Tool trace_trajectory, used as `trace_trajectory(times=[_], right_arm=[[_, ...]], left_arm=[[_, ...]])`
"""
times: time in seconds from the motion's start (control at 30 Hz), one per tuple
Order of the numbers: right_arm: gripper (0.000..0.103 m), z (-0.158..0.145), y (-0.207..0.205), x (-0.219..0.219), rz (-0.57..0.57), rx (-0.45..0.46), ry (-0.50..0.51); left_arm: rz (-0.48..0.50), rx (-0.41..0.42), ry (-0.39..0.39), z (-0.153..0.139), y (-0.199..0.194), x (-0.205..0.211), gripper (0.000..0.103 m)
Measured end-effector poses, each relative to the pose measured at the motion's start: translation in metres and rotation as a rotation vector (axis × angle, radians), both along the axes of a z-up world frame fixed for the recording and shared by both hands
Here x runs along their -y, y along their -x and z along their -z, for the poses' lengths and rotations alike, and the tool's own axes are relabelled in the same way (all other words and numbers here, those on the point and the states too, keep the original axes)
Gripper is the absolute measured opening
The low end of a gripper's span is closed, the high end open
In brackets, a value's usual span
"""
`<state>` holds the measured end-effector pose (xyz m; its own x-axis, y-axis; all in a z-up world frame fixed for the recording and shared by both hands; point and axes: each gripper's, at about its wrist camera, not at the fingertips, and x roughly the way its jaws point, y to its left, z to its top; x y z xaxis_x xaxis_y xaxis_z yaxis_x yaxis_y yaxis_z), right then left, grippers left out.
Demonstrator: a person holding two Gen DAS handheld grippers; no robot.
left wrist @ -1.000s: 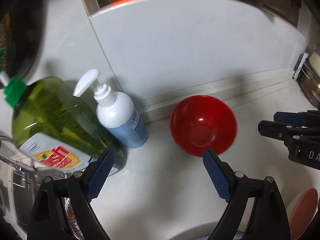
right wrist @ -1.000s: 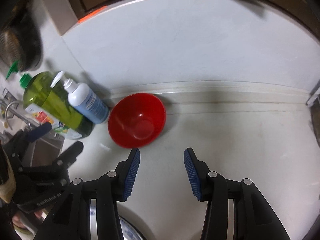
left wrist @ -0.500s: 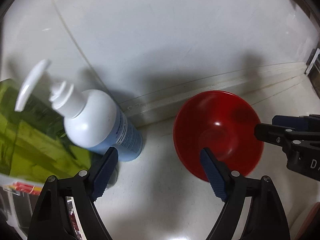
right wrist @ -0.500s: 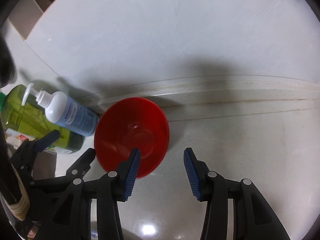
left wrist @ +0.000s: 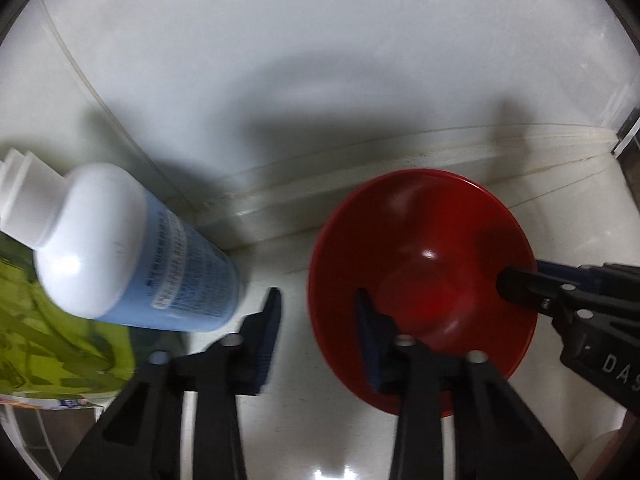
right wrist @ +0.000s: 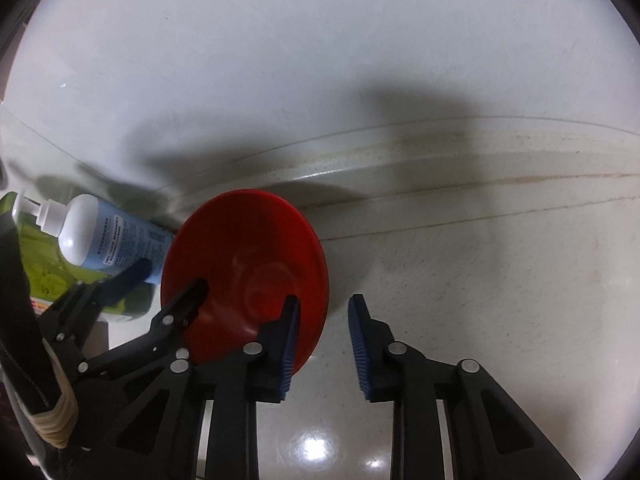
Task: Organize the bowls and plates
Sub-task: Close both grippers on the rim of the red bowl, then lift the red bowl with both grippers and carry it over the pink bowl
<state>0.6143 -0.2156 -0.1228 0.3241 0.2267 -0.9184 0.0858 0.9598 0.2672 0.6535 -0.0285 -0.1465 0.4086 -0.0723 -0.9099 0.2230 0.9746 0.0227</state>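
The red bowl (left wrist: 424, 280) sits on the counter (right wrist: 480, 272) near the wall, just right of the soap bottle (left wrist: 136, 248). The left gripper (left wrist: 316, 320) and right gripper (right wrist: 322, 344) each straddle a side of its rim, tongs apart, not clamped. The grasp seems in hand; next both should close, then lift.

A red bowl (left wrist: 424, 280) sits on a pale counter (right wrist: 500, 280) close to the back wall (right wrist: 320, 60). Just left of it stand a white pump bottle (left wrist: 132, 248) and a green bottle (left wrist: 48, 340), closing off that side, with only a narrow gap between pump bottle and bowl. To the bowl's right the counter lies open and bare. The left gripper (left wrist: 316, 320) and right gripper (right wrist: 322, 340) straddle opposite rims.
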Motion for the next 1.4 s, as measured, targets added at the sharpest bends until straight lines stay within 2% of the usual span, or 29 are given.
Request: trace_trajectory(times=[0.03,0.1,0.2,0.47,0.67,1.03,1.2,1.4], right_arm=[[0.02,0.001,0.0,0.0,0.001,-0.002,-0.001],[0.018,0.004,0.0,0.001,-0.002,-0.007,-0.01],[0.013,0.005,-0.001,0.0,-0.006,-0.008,-0.017],[0.012,0.004,0.002,-0.003,0.0,-0.007,-0.006],[0.012,-0.009,0.019,-0.008,0.0,0.026,0.012],[0.012,-0.043,0.075,-0.036,0.005,0.107,0.071],[0.012,-0.053,0.101,-0.041,0.028,0.12,0.044],[0.012,-0.063,0.137,-0.037,0.05,0.152,0.04]], left_arm=[[0.004,-0.009,0.011,0.001,-0.001,0.001,0.017],[0.009,-0.021,0.023,0.003,-0.002,0.001,0.015],[0.001,-0.024,0.042,0.003,-0.002,-0.002,0.014],[-0.013,-0.016,0.076,-0.005,0.005,-0.006,0.013],[-0.002,0.006,0.105,-0.029,0.026,-0.012,0.013],[0.042,0.068,0.191,-0.072,0.078,-0.013,0.013],[0.064,0.103,0.207,-0.095,0.115,-0.01,0.013],[0.112,0.123,0.212,-0.109,0.145,0.01,0.013]])
